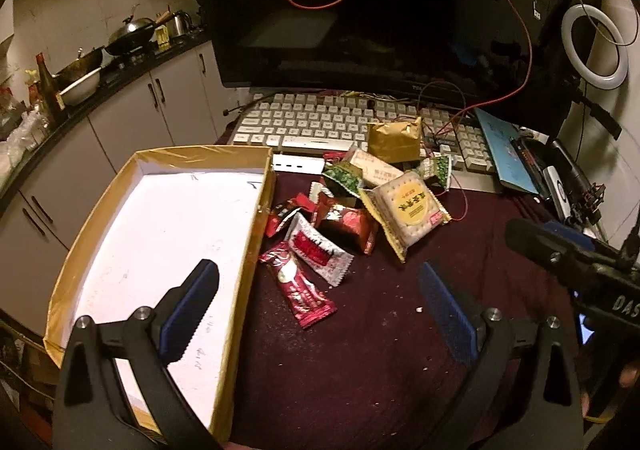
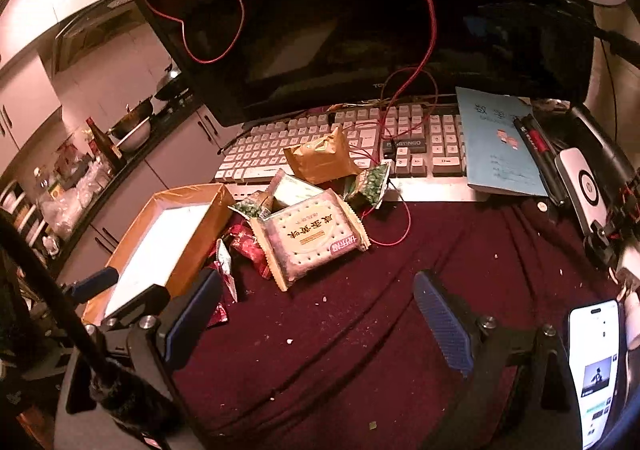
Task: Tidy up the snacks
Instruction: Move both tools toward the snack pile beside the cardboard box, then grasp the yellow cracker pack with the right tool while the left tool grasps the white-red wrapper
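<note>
A pile of snack packets lies on the dark red cloth: a cracker pack (image 1: 406,210) (image 2: 310,234), a gold pouch (image 1: 394,140) (image 2: 322,158), green pea packets (image 1: 342,178) (image 2: 370,182), and red packets (image 1: 306,290) (image 2: 248,246). An empty gold-rimmed box (image 1: 160,234) (image 2: 160,246) sits left of the pile. My left gripper (image 1: 320,290) is open, its left finger over the box, just short of the red packets. My right gripper (image 2: 316,290) is open and empty, close in front of the cracker pack.
A white keyboard (image 1: 320,122) (image 2: 360,142) and dark monitor (image 1: 340,10) stand behind the pile. A blue booklet (image 2: 496,142), pens and a phone (image 2: 596,366) lie at the right. Red wires (image 2: 392,226) trail over the keyboard. A kitchen counter (image 1: 80,78) runs at left.
</note>
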